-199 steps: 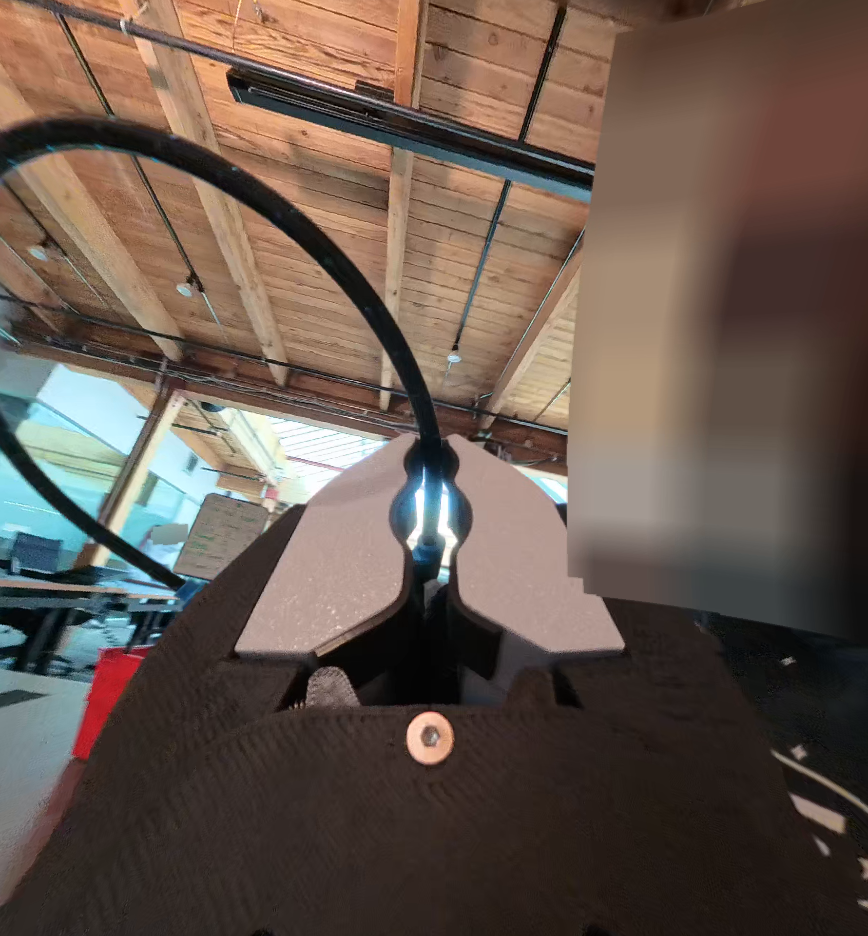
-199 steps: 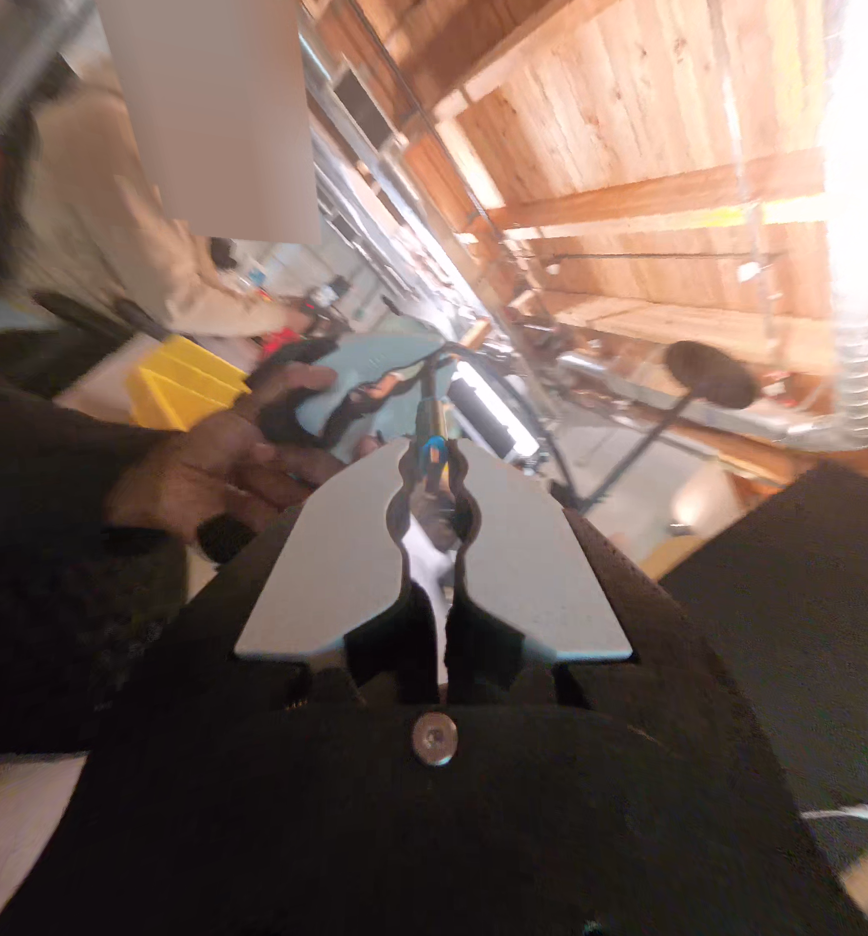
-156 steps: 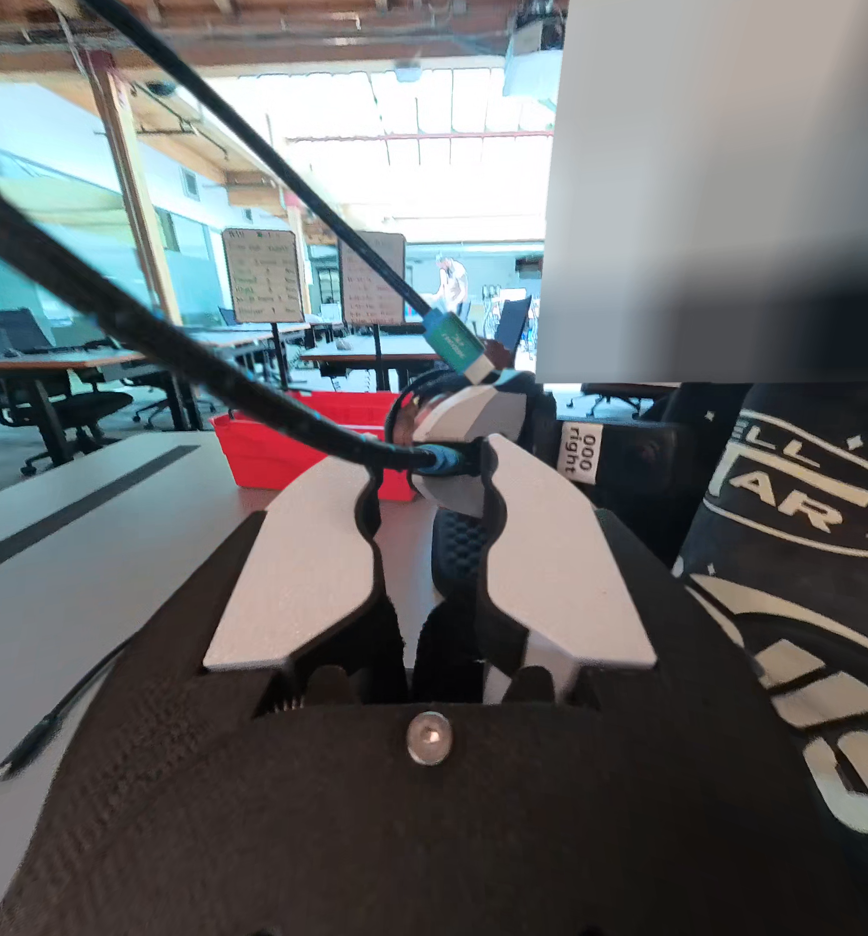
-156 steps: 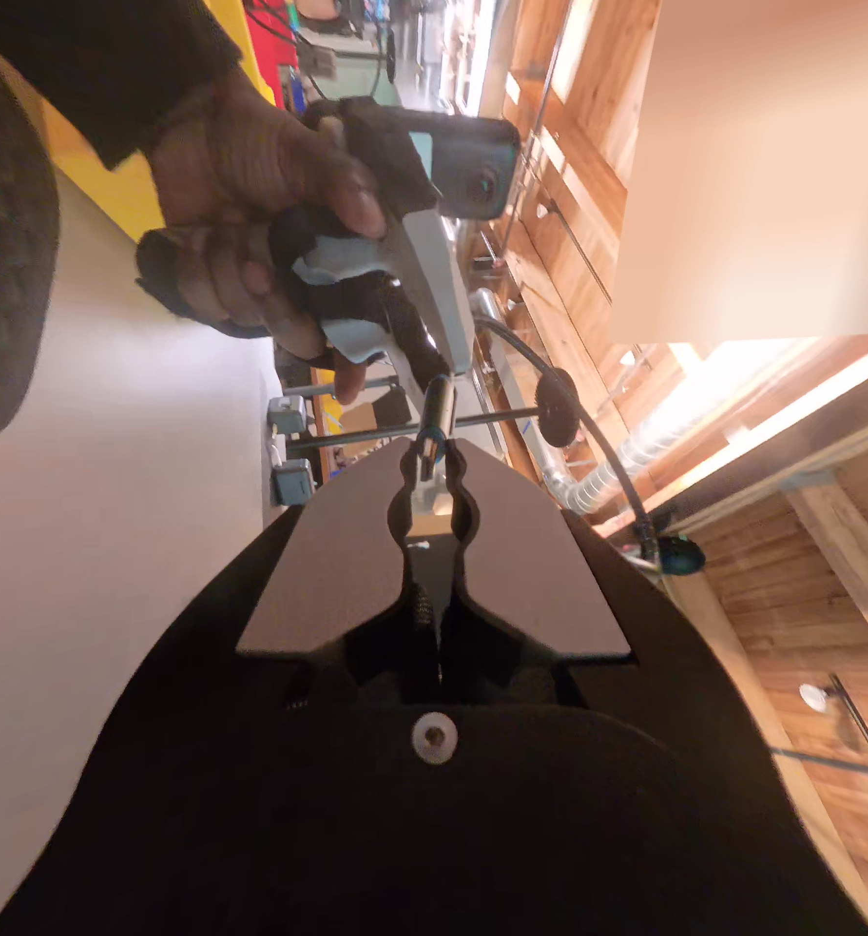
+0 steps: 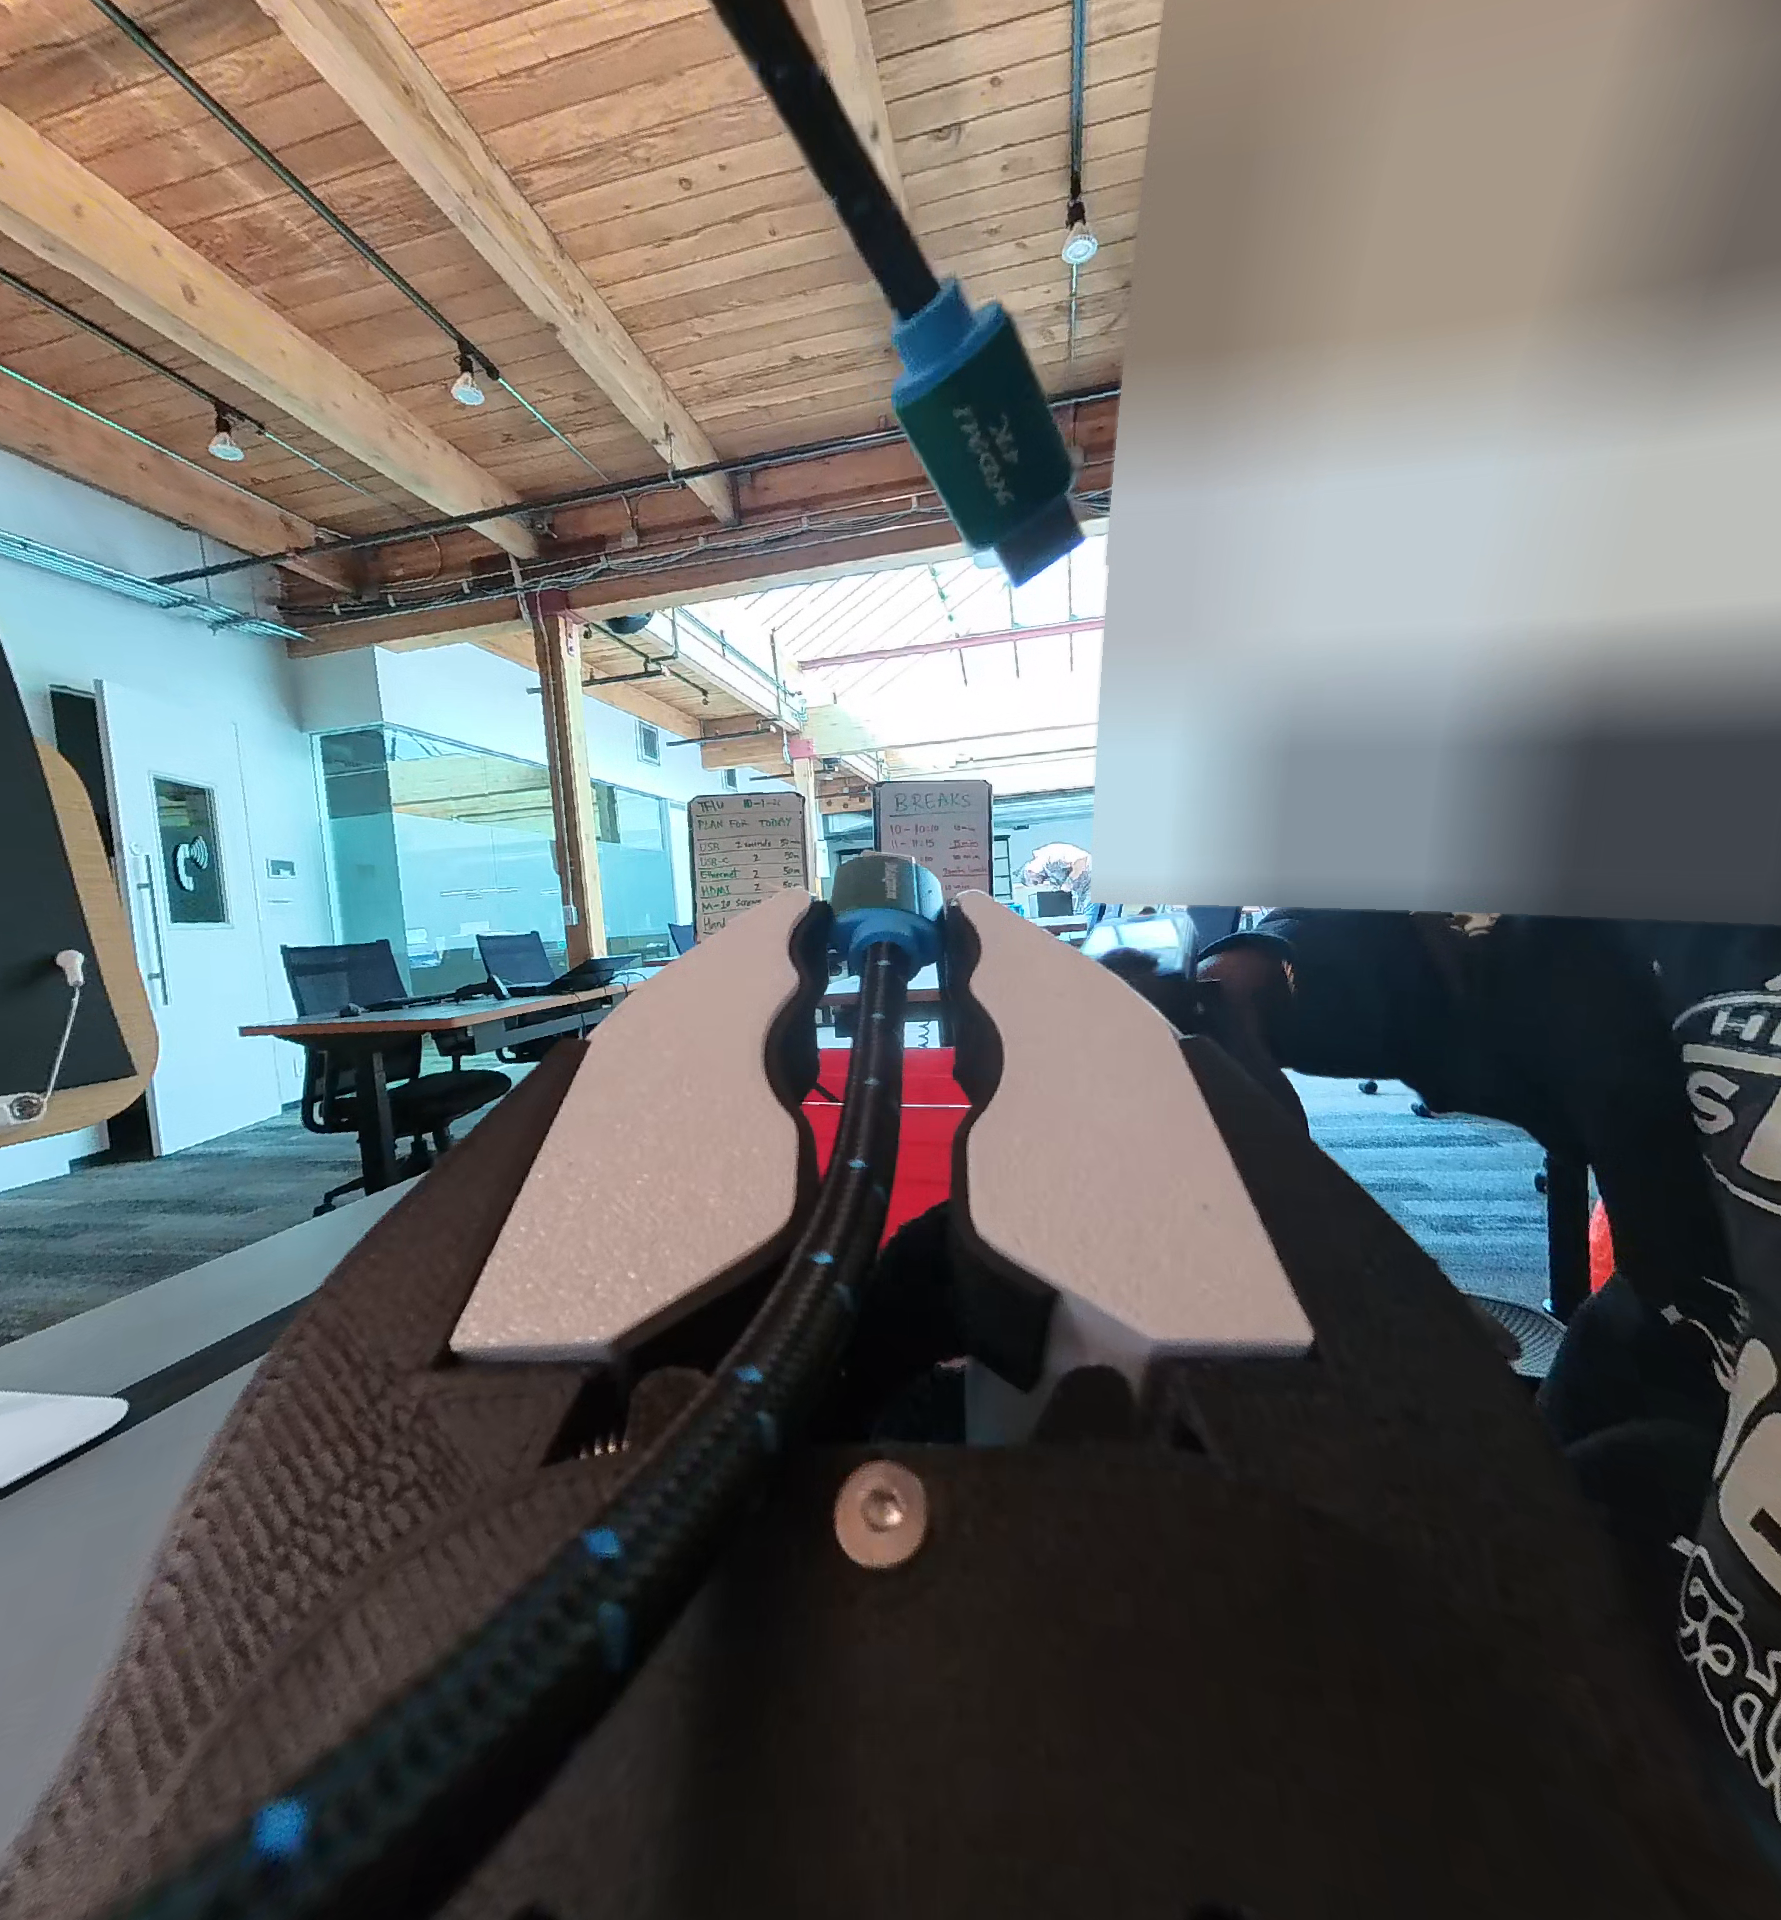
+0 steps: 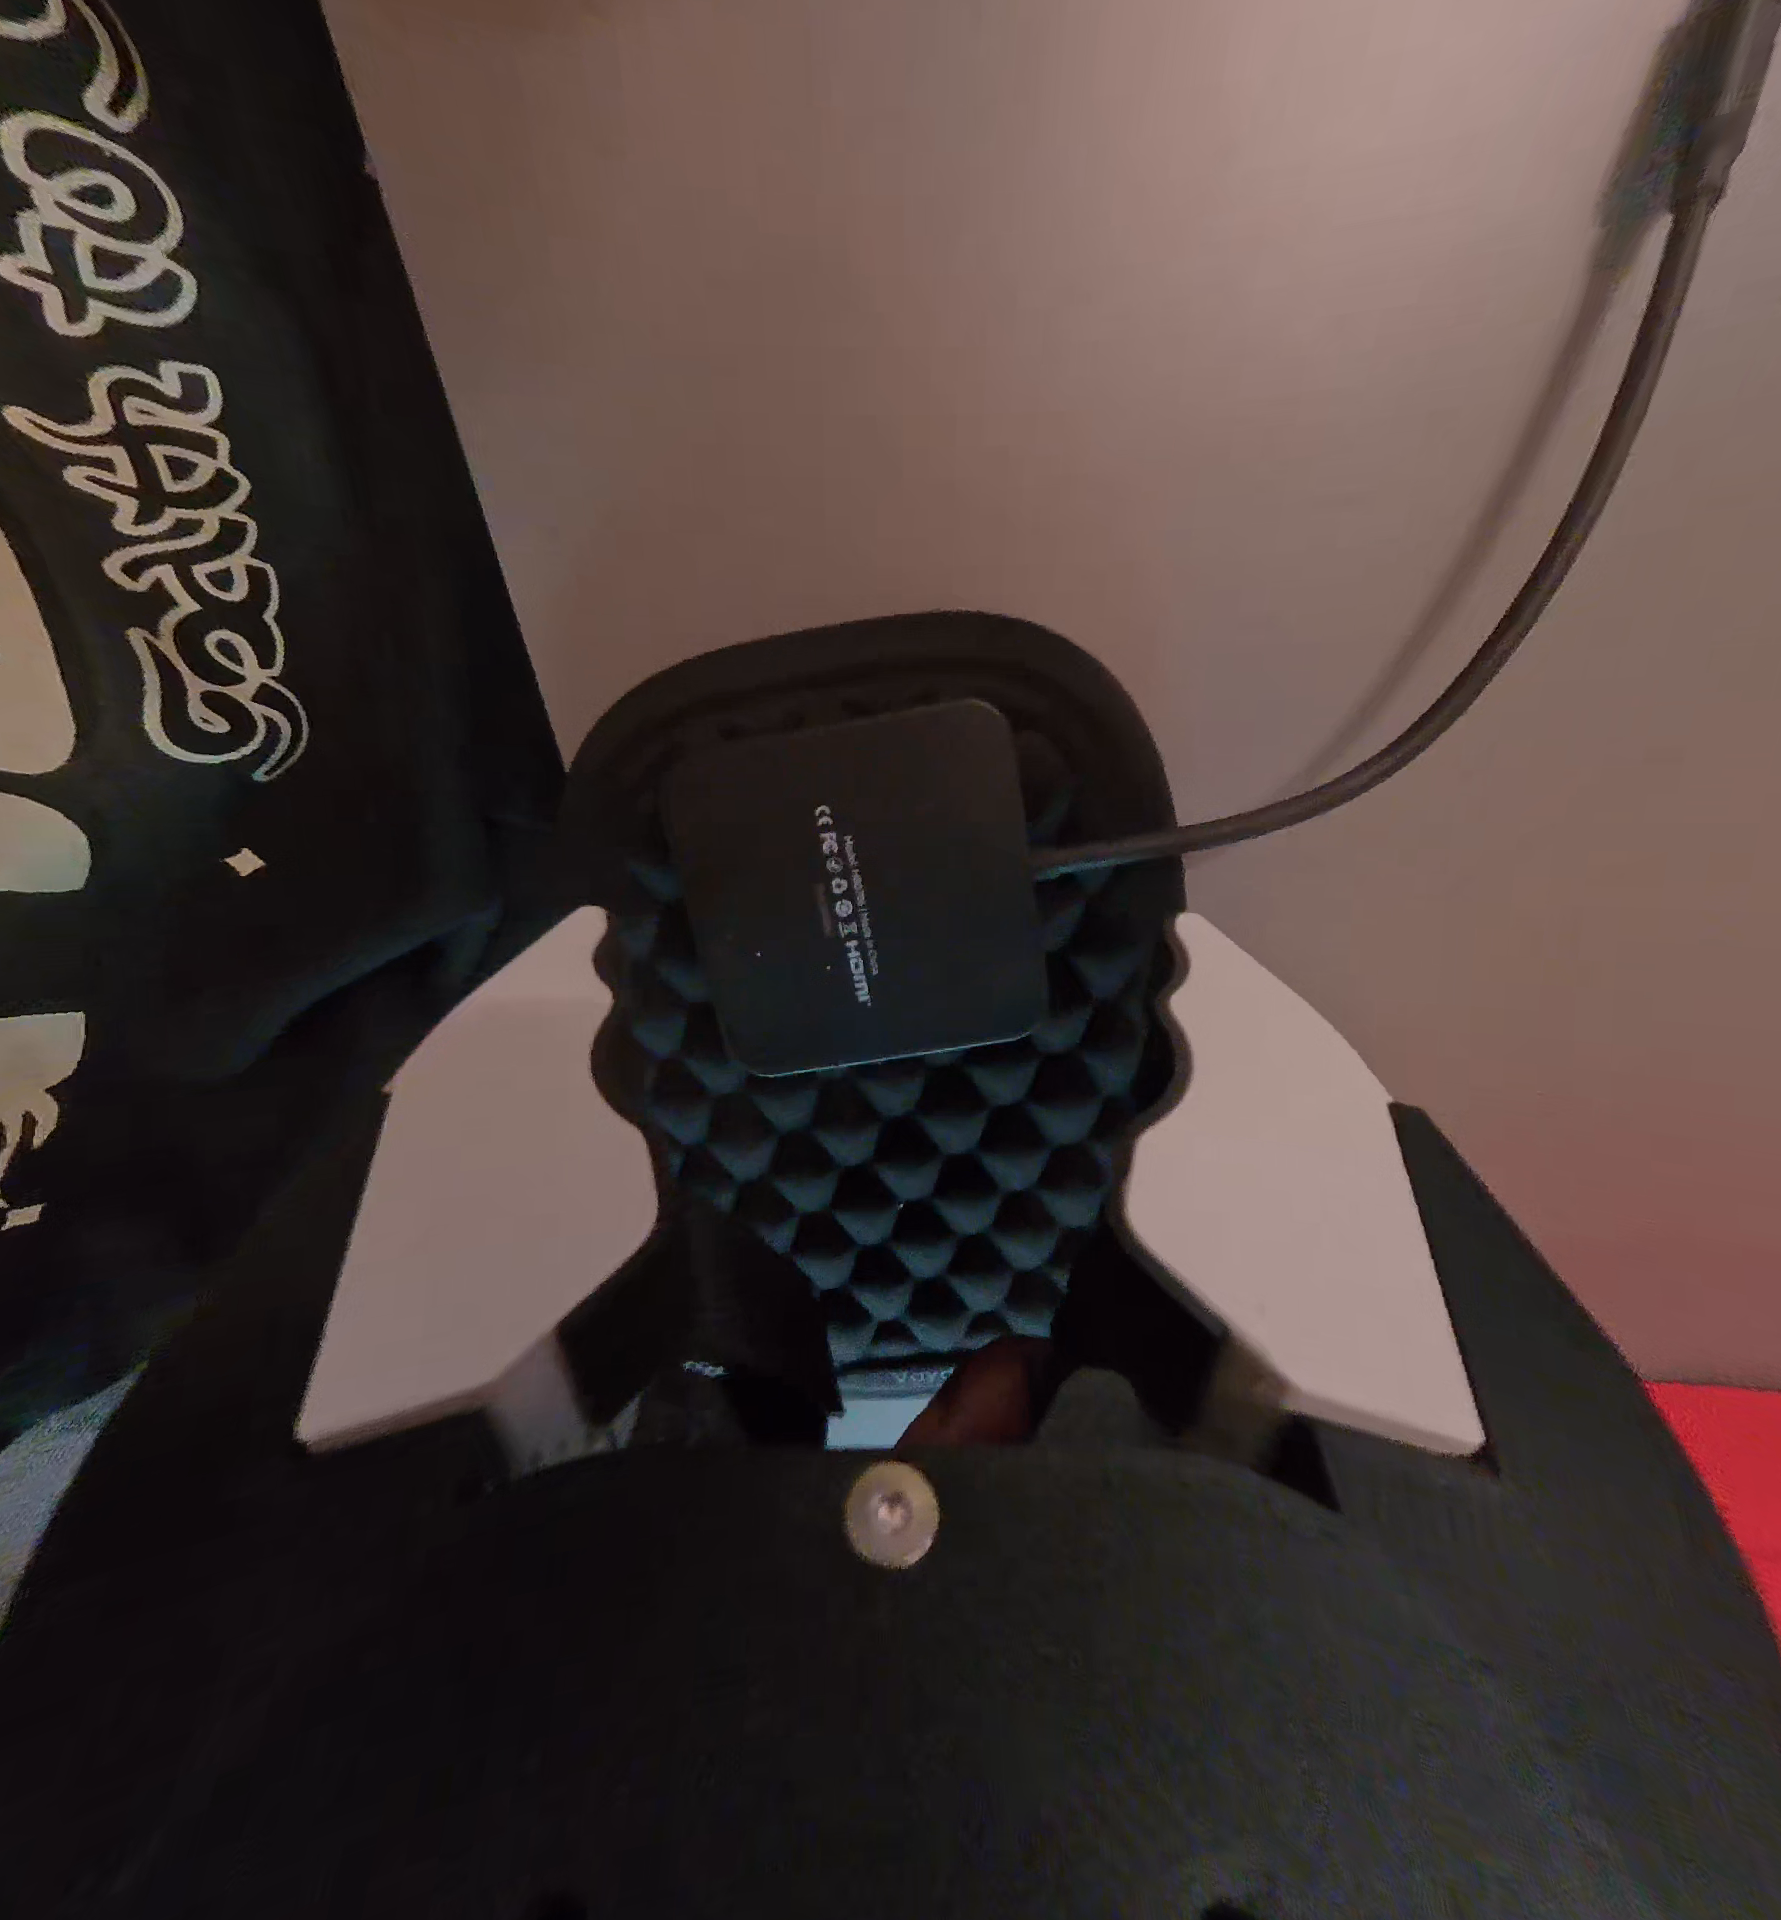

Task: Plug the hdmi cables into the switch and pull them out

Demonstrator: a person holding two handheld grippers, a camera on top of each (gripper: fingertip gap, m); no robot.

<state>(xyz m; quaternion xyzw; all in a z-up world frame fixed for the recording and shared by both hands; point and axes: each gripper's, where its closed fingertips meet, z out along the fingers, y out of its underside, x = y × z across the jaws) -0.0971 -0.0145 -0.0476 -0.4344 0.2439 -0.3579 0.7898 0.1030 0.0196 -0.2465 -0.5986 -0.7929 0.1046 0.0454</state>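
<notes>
My left gripper [image 5: 881, 920] is shut on an HDMI plug [image 5: 878, 883] with a grey metal body and a blue collar. Its black braided cable [image 5: 844, 1226] runs back between the fingers. A second HDMI plug [image 5: 985, 436], dark with a blue collar, hangs in the air above on its own black cable. My right gripper [image 6: 870, 831] is shut on a flat black square switch [image 6: 850, 894], held up against the dark textured pads. The switch's thin black lead [image 6: 1488, 644] leaves its right side and curves upward. The switch's ports are hidden.
A person in a black printed shirt [image 5: 1759, 1351] stands close on the right, and the shirt also shows in the right wrist view [image 6: 138, 520]. A red surface [image 5: 891, 1101] lies below. A pale tabletop [image 5: 34, 1558] is at the left. Desks, office chairs and whiteboards stand far off.
</notes>
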